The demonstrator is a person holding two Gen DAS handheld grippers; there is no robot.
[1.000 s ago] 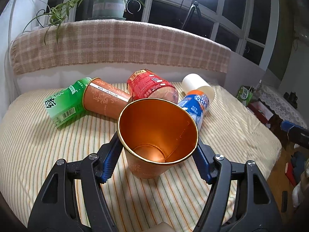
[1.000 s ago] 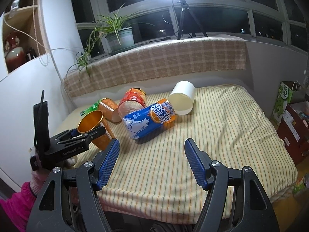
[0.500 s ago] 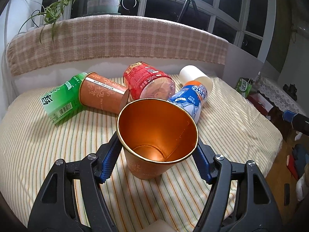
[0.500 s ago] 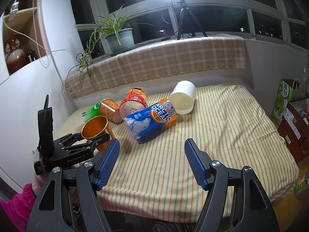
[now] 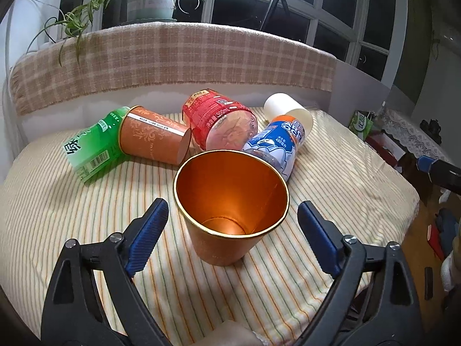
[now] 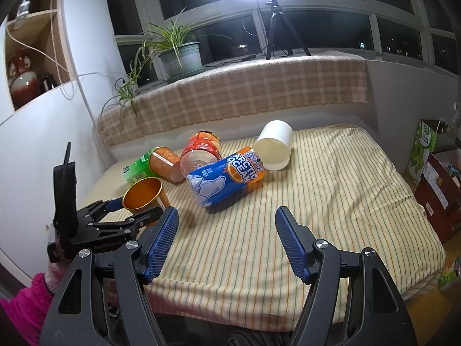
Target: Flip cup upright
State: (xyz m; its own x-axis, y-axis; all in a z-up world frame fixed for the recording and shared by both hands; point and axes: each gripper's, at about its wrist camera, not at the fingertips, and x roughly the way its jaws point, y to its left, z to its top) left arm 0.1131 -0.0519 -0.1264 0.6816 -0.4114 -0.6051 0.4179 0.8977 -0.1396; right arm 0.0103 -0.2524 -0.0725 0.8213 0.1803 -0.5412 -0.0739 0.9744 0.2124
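Left wrist: upright cup [image 5: 230, 207] between parted fingers [image 5: 147, 227].

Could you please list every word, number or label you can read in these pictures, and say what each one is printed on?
"ARCTIC OCEAN": blue and orange can lying on the bed.
"480": same can, left wrist view; characters beside it unreadable.
"900mL": red bottle lying on its side.
Large Chinese character, white on green: green bottle; its barcode digits too small.
White label strip on the lying orange cup: too small.
Lettering on the left hand-held gripper: blurred.
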